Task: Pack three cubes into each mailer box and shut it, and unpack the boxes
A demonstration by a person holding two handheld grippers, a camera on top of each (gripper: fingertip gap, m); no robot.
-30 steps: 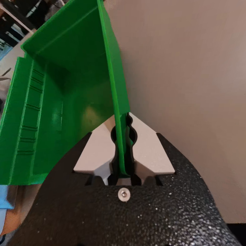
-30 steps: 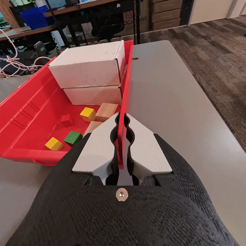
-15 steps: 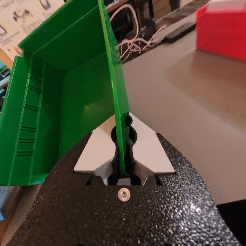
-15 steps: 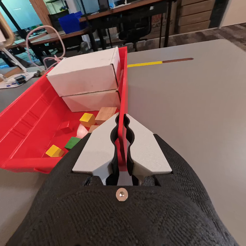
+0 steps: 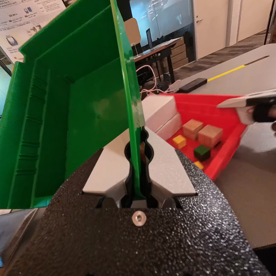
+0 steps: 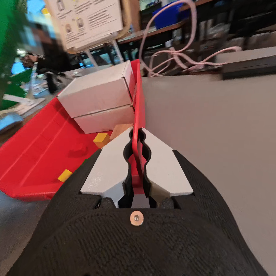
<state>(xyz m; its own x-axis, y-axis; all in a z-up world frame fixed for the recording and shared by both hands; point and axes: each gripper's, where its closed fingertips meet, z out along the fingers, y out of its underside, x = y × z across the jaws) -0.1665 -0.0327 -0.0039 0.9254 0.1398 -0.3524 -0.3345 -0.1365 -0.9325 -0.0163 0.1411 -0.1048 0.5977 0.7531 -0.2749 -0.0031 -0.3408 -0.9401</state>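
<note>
Boxes (image 6: 98, 89), two white ones stacked, sit at the far end of the red bin (image 6: 37, 149), just left of my right claw (image 6: 138, 149), which is clamped on that bin's right wall. Loose cubes (image 5: 209, 135) lie on the bin floor before them. My left claw (image 5: 138, 156) pinches the wall of a green bin (image 5: 59, 104), held up tilted, well left of the boxes.

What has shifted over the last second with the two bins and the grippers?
The green bin, carried by the left gripper, has swung round toward the red bin, now in its view. The right gripper turned the red bin slightly. Both grips stay clamped on the bin walls; mailer boxes stay stacked.
</note>
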